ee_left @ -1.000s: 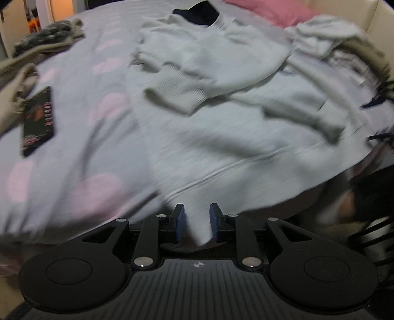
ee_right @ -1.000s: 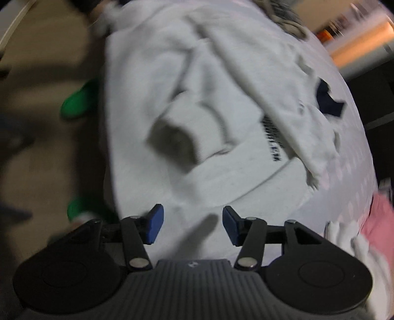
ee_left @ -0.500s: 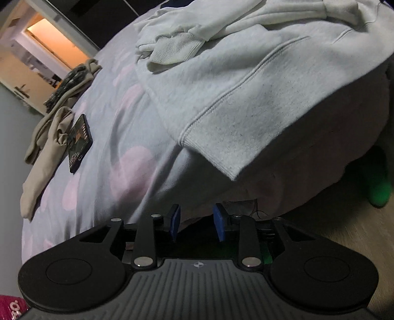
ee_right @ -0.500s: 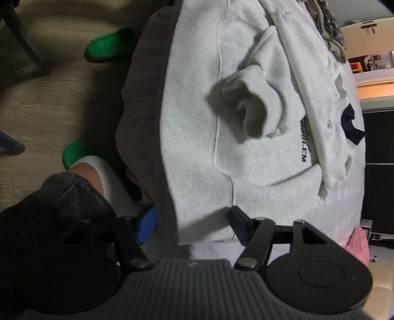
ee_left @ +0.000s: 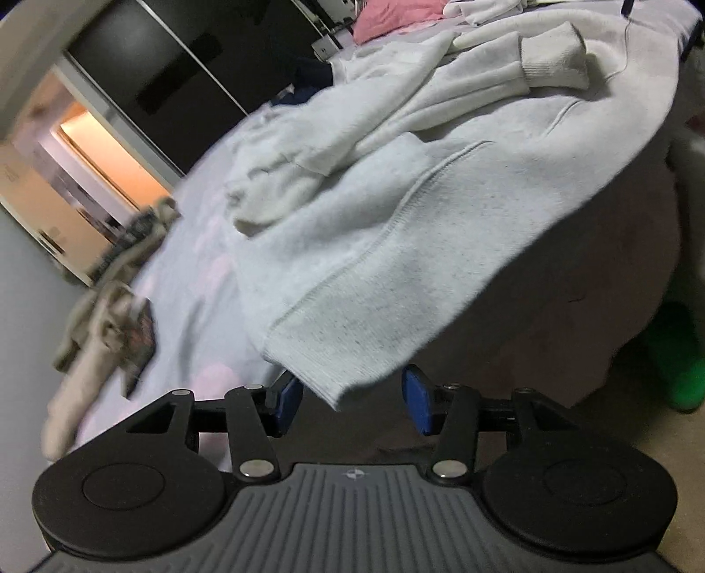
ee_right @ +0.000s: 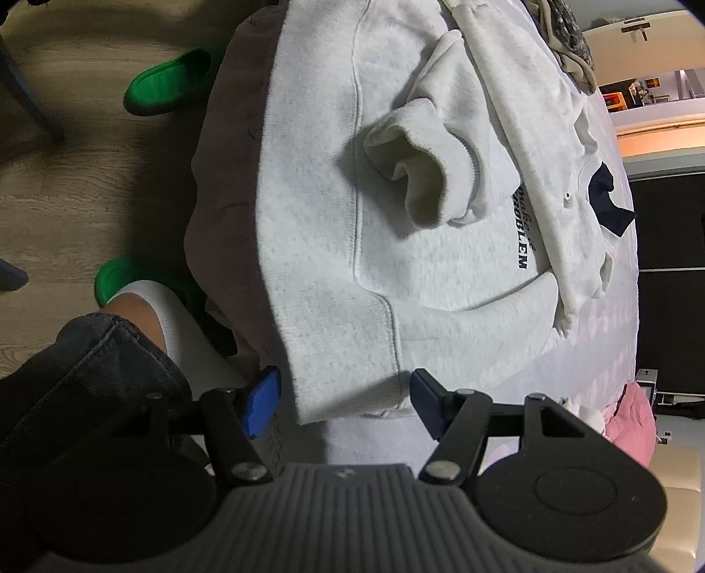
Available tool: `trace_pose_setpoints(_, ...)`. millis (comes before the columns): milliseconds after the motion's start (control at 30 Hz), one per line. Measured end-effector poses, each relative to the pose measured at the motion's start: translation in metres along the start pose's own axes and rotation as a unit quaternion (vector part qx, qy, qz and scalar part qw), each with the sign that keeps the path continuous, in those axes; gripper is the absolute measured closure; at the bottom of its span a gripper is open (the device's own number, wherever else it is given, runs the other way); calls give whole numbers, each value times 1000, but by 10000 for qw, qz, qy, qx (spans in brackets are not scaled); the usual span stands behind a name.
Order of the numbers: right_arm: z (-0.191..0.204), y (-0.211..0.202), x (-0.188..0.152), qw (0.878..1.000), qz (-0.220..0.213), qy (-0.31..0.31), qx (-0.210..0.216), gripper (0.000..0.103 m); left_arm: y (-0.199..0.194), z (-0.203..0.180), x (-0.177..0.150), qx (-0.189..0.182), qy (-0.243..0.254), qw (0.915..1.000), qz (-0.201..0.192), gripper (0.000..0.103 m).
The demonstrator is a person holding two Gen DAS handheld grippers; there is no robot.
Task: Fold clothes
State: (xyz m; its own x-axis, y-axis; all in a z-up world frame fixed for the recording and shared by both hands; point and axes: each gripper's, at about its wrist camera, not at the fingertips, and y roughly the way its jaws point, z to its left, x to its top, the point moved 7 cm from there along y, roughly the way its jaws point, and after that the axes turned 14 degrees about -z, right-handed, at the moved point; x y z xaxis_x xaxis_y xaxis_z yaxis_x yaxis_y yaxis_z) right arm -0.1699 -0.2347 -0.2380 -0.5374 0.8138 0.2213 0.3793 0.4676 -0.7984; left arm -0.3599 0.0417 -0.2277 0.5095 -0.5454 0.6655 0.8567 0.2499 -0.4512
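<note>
A light grey sweatshirt (ee_left: 440, 211) lies spread on a bed (ee_left: 194, 282), filling the middle of both views, its ribbed hem hanging over the bed's edge. In the left wrist view a sleeve with a ribbed cuff (ee_left: 555, 57) lies folded across the body at the upper right. In the right wrist view a second cuff (ee_right: 418, 172) lies folded over the chest at centre, just beside dark printed lettering (ee_right: 522, 233), and the dark inside of the collar (ee_right: 608, 198) shows at the right.

The left gripper (ee_left: 352, 399) sits at the lower centre of its view. Its jaws have just been opening and stand wide, with one hem corner hanging between the blue pads (ee_left: 416, 399), which do not press on it. The right gripper (ee_right: 346, 407) is also spread wide at the lower centre of its view, the other hem corner lying between its pads (ee_right: 262, 405) without being pinched.

The bed cover is pale lilac with faint pink spots. At the left of the left wrist view lie beige clothes (ee_left: 92, 335) with a dark flat item (ee_left: 141, 339) beside them, blurred. A pink cushion (ee_left: 387, 17) is at the top. In the right wrist view a green slipper (ee_right: 167, 83) lies on the wooden floor (ee_right: 66, 145) at upper left, and a person's leg in a white sock (ee_right: 185, 326) and dark trousers stands at lower left.
</note>
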Motion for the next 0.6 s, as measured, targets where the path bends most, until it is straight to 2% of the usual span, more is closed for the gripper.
trace_pose_setpoints(100, 0, -1, 1, 10000, 1, 8, 4, 35, 0, 11, 6, 333, 194, 9990, -211, 54)
trace_pose_setpoints(200, 0, -1, 2, 10000, -8, 15, 23, 35, -1, 26, 14, 511, -117, 9980, -352, 53)
trace_pose_setpoints(300, 0, 0, 3, 10000, -11, 32, 23, 35, 2, 38, 20, 442, -585, 9967, -335, 53)
trace_pose_setpoints(367, 0, 0, 3, 10000, -12, 34, 19, 35, 1, 45, 23, 227, -1036, 9940, -279, 55)
trace_pose_setpoints(467, 2, -1, 2, 10000, -39, 33, 9, 35, -1, 56, 29, -97, -1707, 9851, -195, 100)
trace_pose_setpoints(600, 1, -4, 4, 9997, -182, 71, -119, 35, -7, 81, 47, -315, -2557, 9653, -420, 101)
